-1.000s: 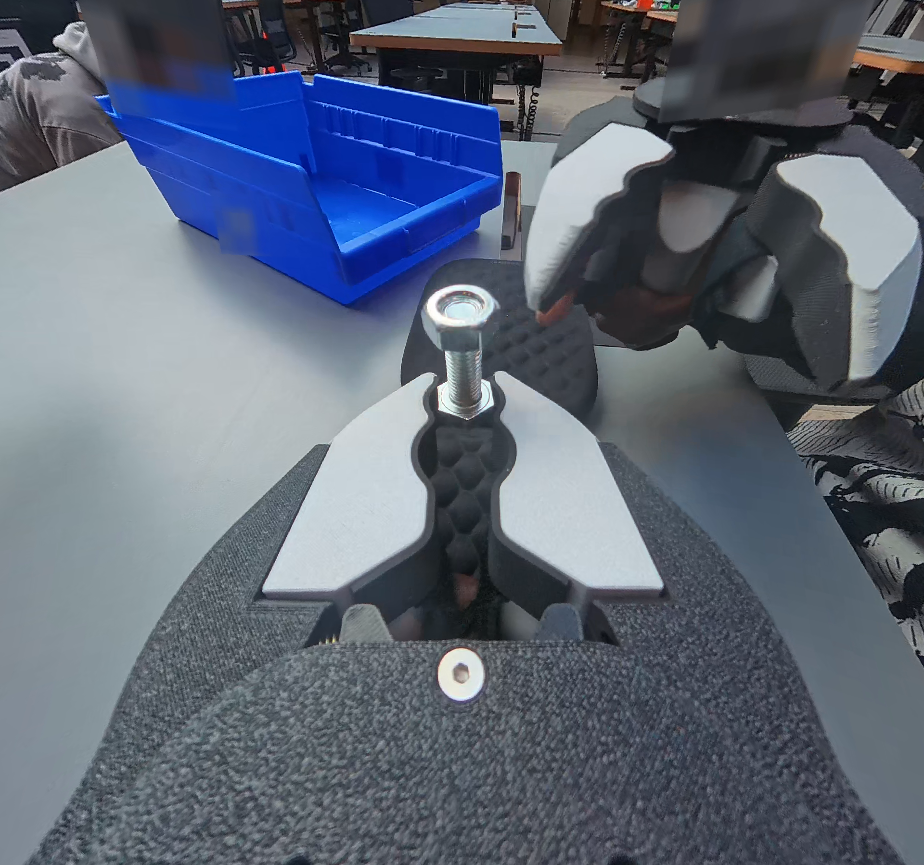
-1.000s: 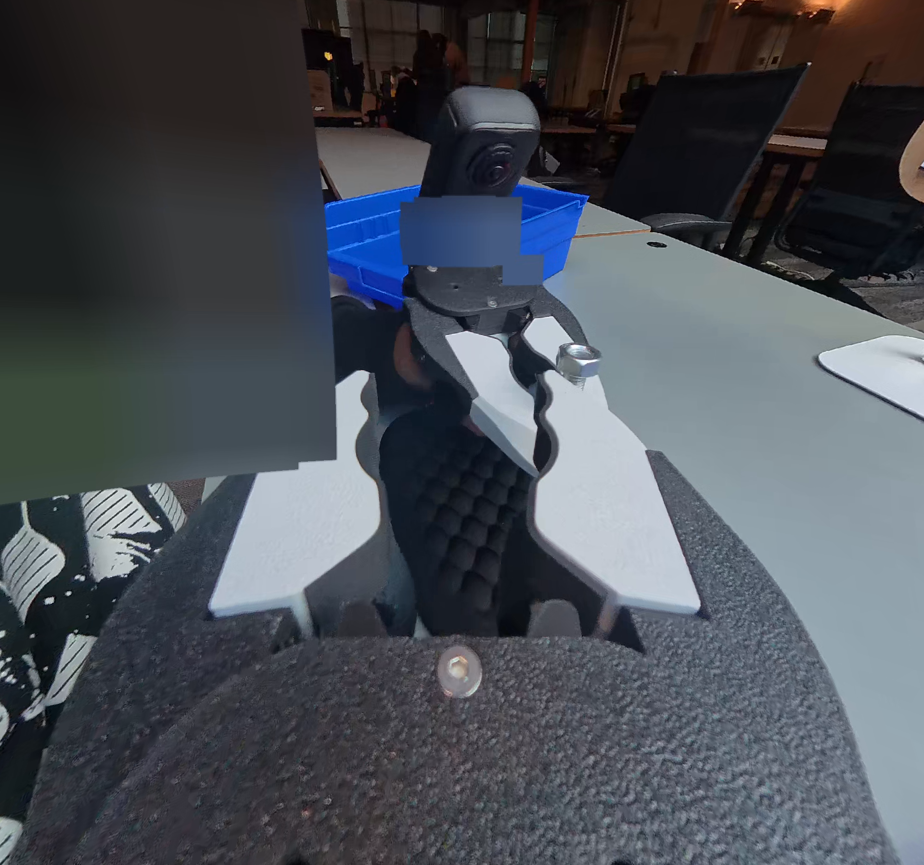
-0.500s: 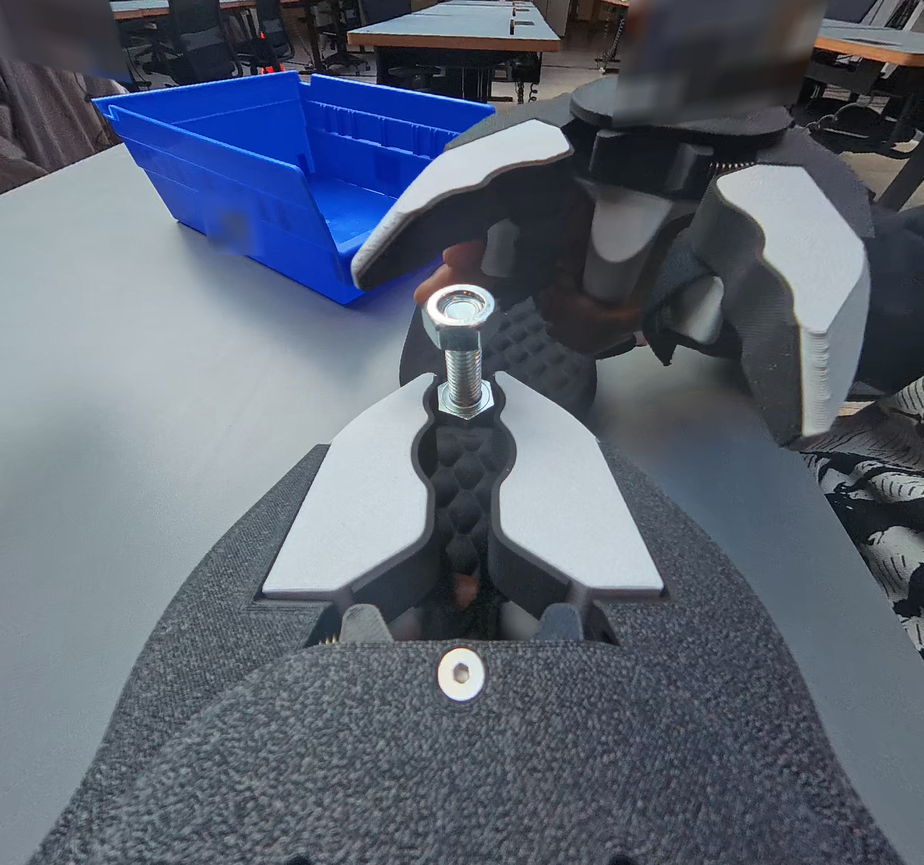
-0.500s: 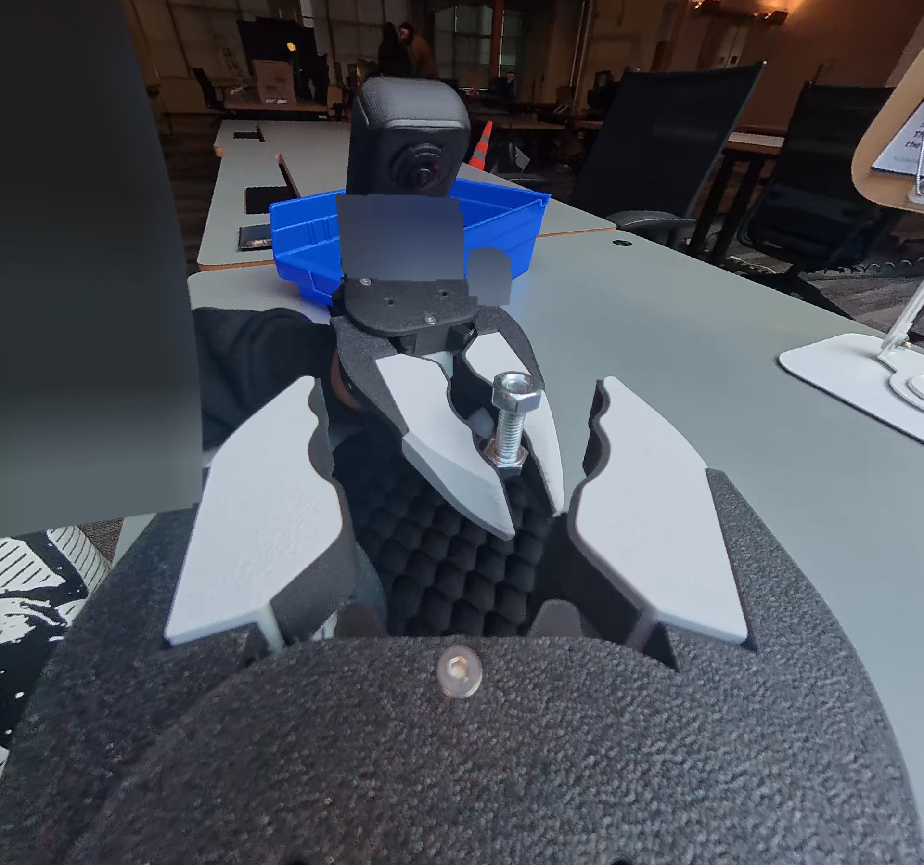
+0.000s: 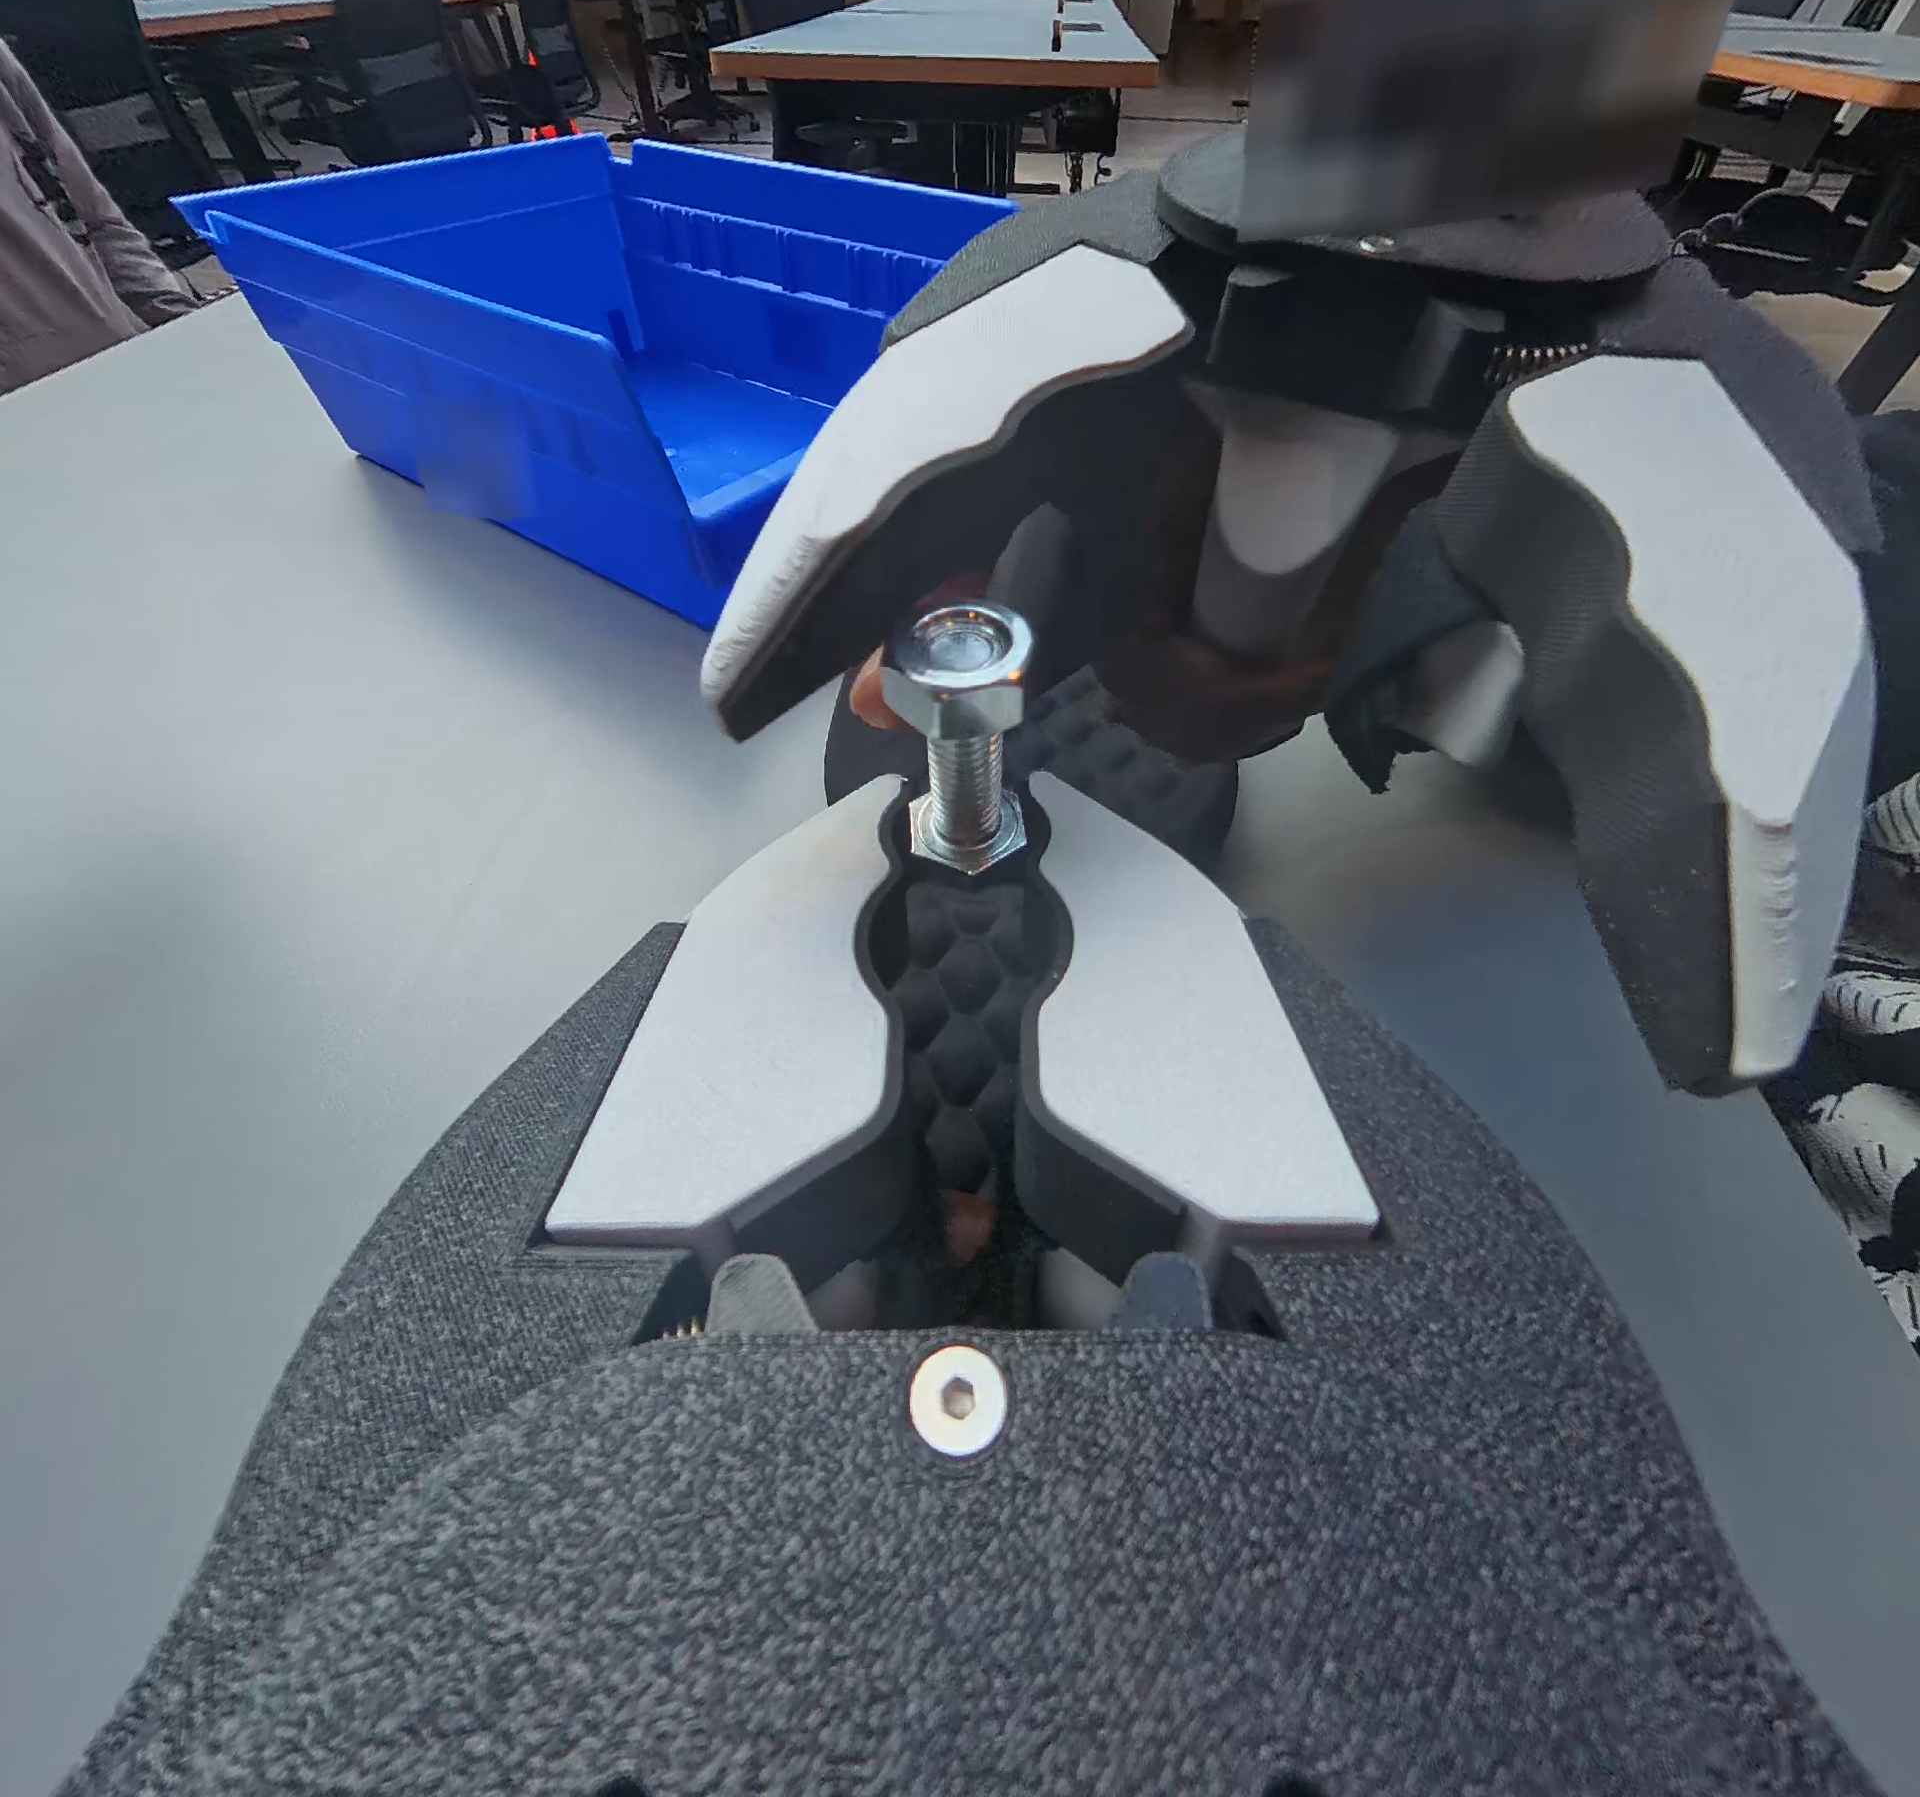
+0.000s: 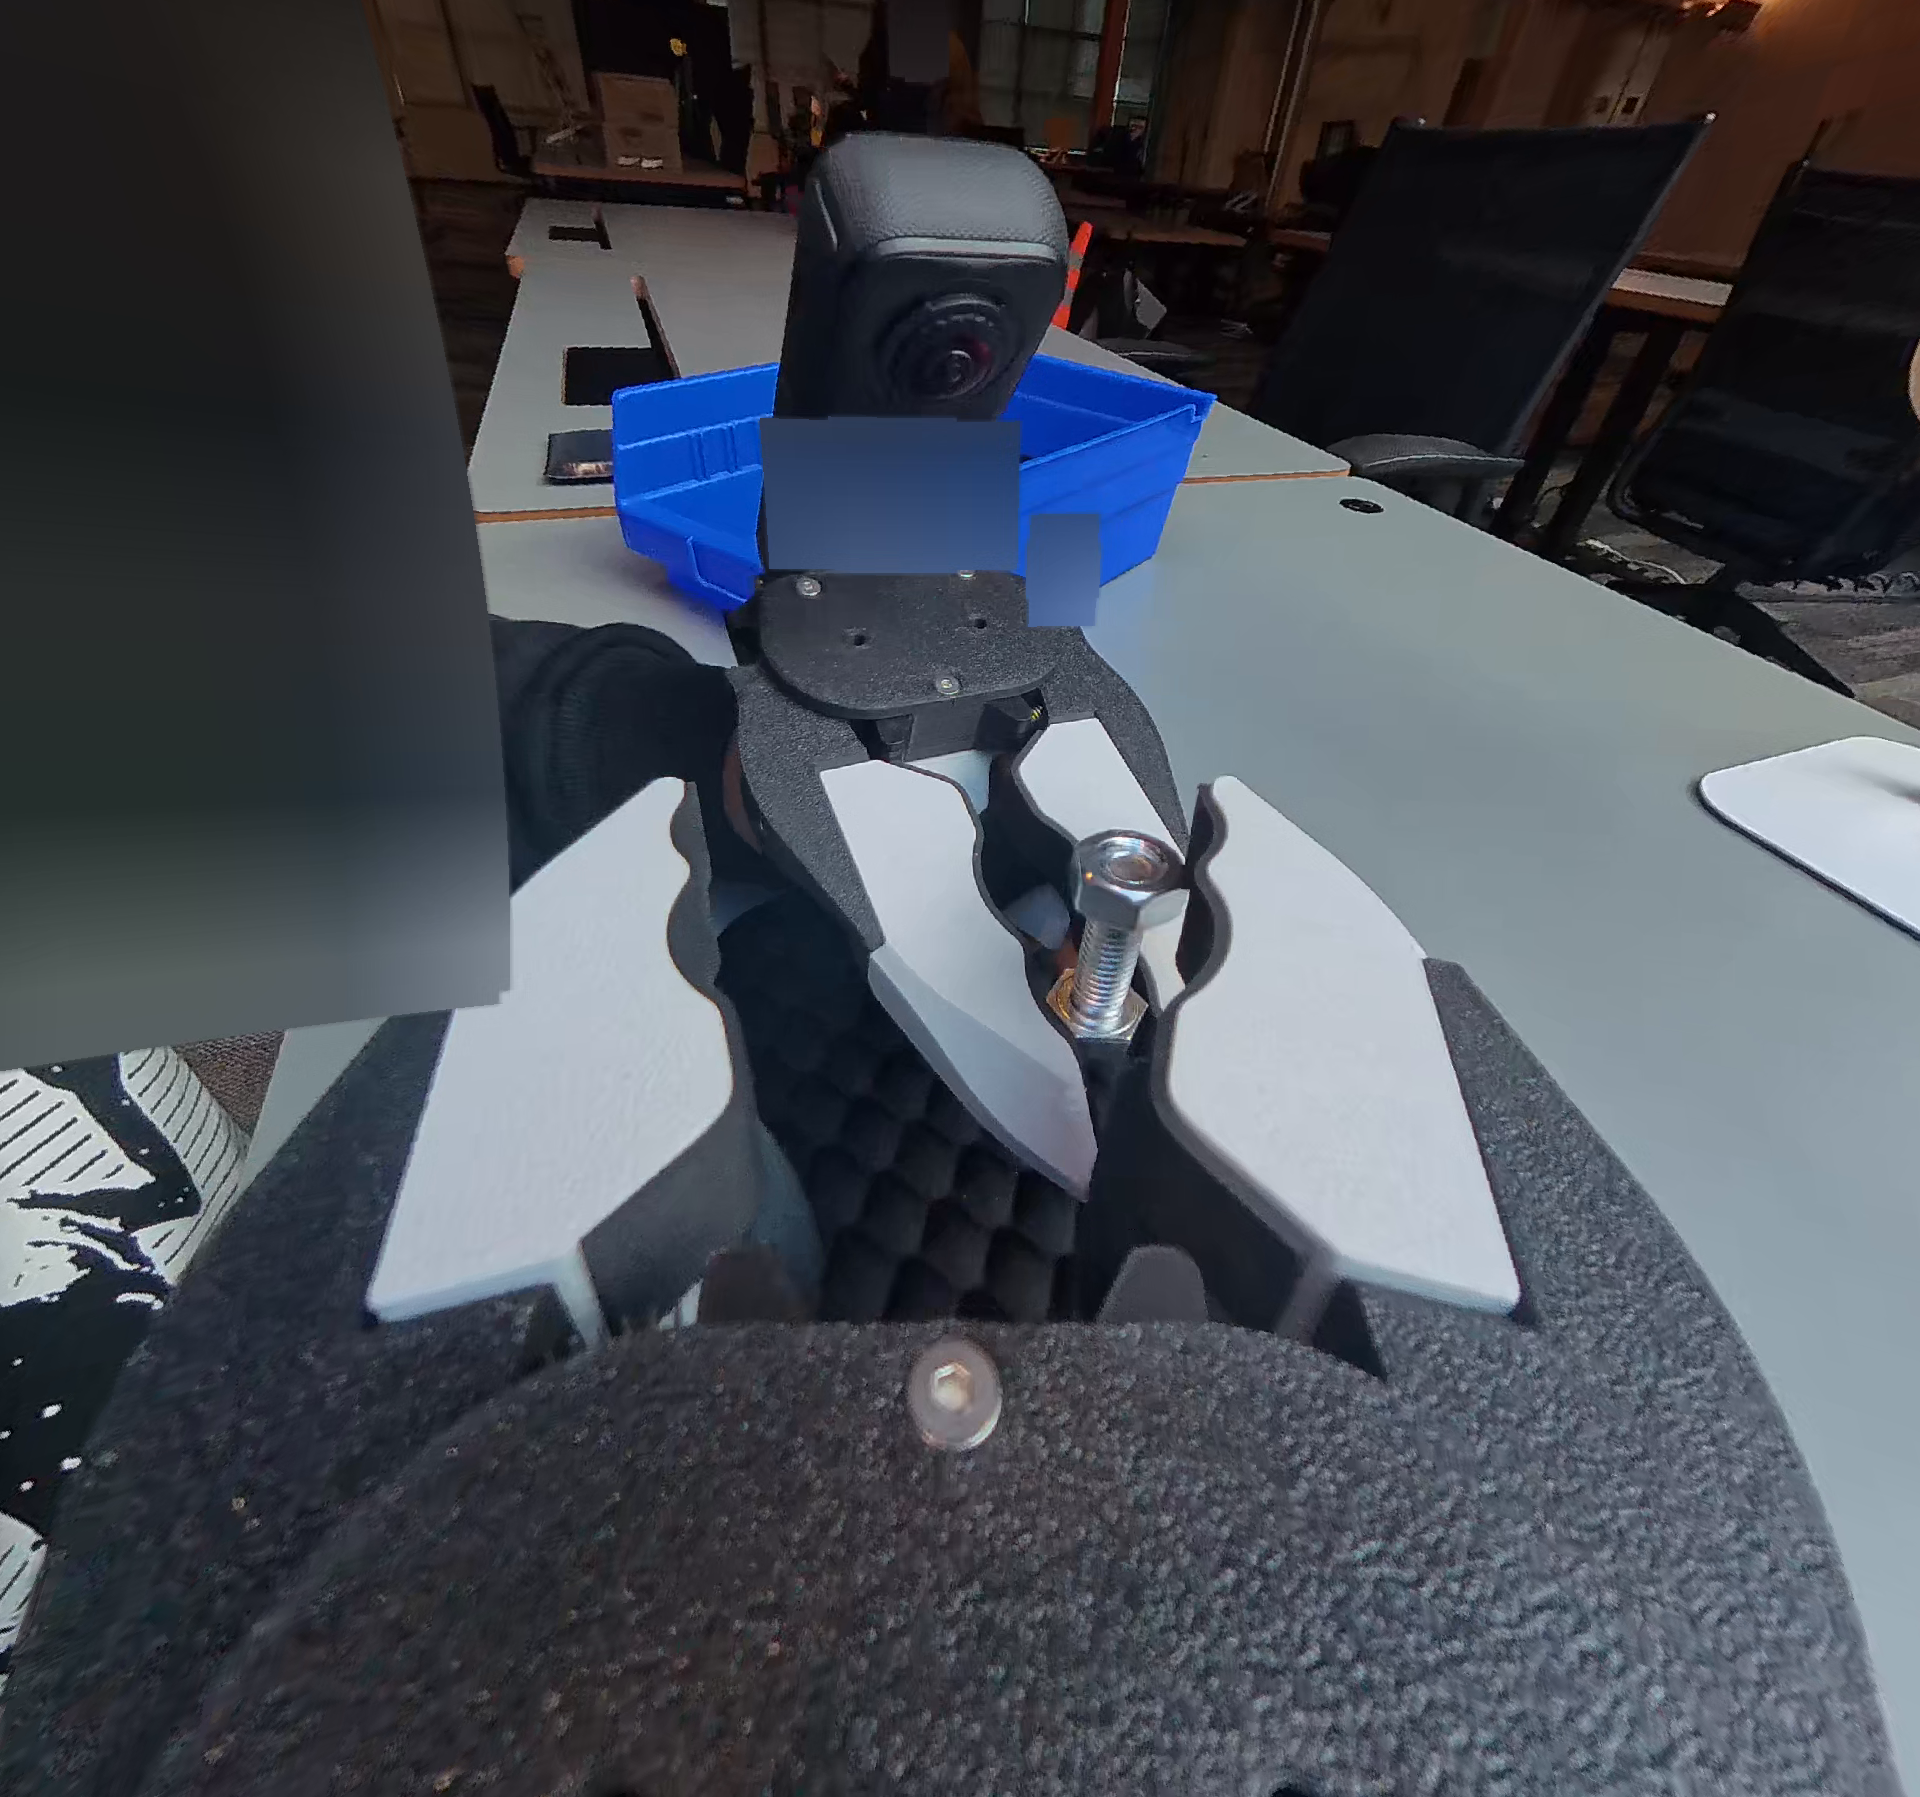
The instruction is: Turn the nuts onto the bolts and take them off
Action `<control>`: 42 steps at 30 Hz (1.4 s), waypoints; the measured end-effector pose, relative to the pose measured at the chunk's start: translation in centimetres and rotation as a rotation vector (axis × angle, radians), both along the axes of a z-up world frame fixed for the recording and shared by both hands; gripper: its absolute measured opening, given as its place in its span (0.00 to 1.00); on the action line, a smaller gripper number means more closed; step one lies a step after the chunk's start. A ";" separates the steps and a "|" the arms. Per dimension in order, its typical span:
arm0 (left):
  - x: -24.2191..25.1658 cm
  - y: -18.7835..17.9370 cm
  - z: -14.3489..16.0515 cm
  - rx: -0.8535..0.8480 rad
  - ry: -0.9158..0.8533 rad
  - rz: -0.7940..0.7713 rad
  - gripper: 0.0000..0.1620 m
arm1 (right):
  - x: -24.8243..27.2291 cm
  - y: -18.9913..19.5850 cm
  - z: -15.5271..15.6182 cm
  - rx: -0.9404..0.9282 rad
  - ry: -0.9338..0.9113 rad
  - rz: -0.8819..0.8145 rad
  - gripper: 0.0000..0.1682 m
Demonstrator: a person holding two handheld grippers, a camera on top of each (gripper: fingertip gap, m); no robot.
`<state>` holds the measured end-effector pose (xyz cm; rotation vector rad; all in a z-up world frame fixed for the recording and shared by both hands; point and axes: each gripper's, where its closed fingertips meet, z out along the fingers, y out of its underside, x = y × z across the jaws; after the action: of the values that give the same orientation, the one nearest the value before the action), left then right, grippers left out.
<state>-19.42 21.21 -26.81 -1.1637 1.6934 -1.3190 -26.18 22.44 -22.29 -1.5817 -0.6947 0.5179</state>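
Your left gripper [image 5: 966, 802] is clamped on the nut [image 5: 967, 830] at its fingertips, and the bolt [image 5: 961, 708] stands upright out of that nut with its hex head on top. Your right gripper [image 6: 935, 874] is spread wide around the bolt: in the right wrist view its right finger [image 6: 1299, 1020] sits just beside the bolt head, while the left one [image 6: 582, 1041] is well off to the side; whether the right finger touches the head, you cannot tell. Behind the grippers, a blue plastic bin [image 5: 582, 355] rests on the grey table [image 5: 312, 812]. No brand or lettering can be read on the bolt, nut or bin; the patches on the camera mount and the bin are blurred.
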 end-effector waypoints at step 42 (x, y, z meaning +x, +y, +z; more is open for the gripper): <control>-0.1 0.0 0.0 0.007 0.004 -0.005 0.10 | 0.2 0.8 1.0 -0.007 0.156 0.027 0.59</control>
<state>-19.52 21.20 -26.82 -1.1601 1.7037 -1.3132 -25.97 23.20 -21.34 -1.5225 -0.5965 0.6568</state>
